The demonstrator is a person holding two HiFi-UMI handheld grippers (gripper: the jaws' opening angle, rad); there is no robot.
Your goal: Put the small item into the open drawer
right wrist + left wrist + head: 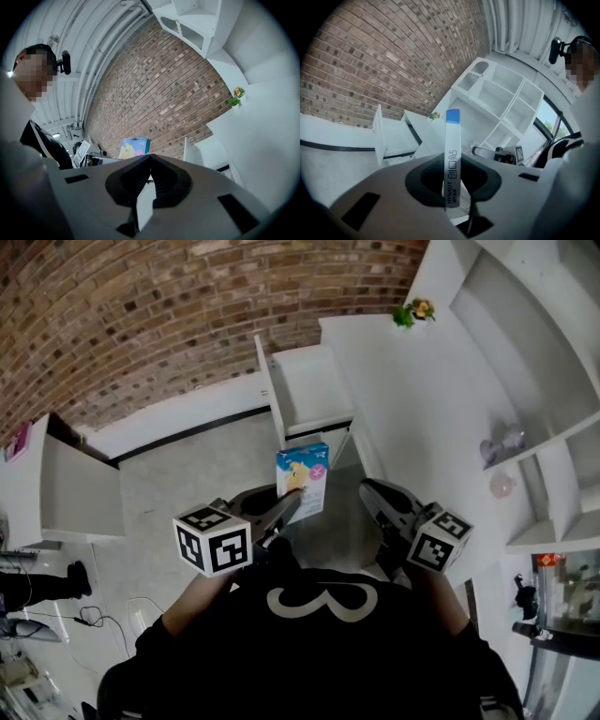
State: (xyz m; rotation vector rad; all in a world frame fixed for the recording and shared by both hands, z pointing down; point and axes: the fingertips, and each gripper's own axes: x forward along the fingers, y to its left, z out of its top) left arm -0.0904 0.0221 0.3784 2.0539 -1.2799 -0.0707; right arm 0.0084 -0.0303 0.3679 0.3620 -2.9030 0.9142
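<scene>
A small flat box (303,480), white and blue with a cartoon print, is held upright in my left gripper (292,500), whose jaws are shut on its lower edge. In the left gripper view the box (453,131) stands edge-on between the pads of that gripper (452,161). The open white drawer (309,395) juts from the white cabinet just beyond the box, and it shows as a white drawer (391,136) to the left. My right gripper (368,487) hovers beside the box, shut and empty. Its view shows the jaws (150,157) meeting, with the box (134,147) behind them.
A white shelf unit (530,381) stands at the right, with a small plant (413,310) on the counter and round pink things (502,486) on a shelf. A brick wall (141,315) runs behind. Another white cabinet (75,493) and cables (89,617) are at the left.
</scene>
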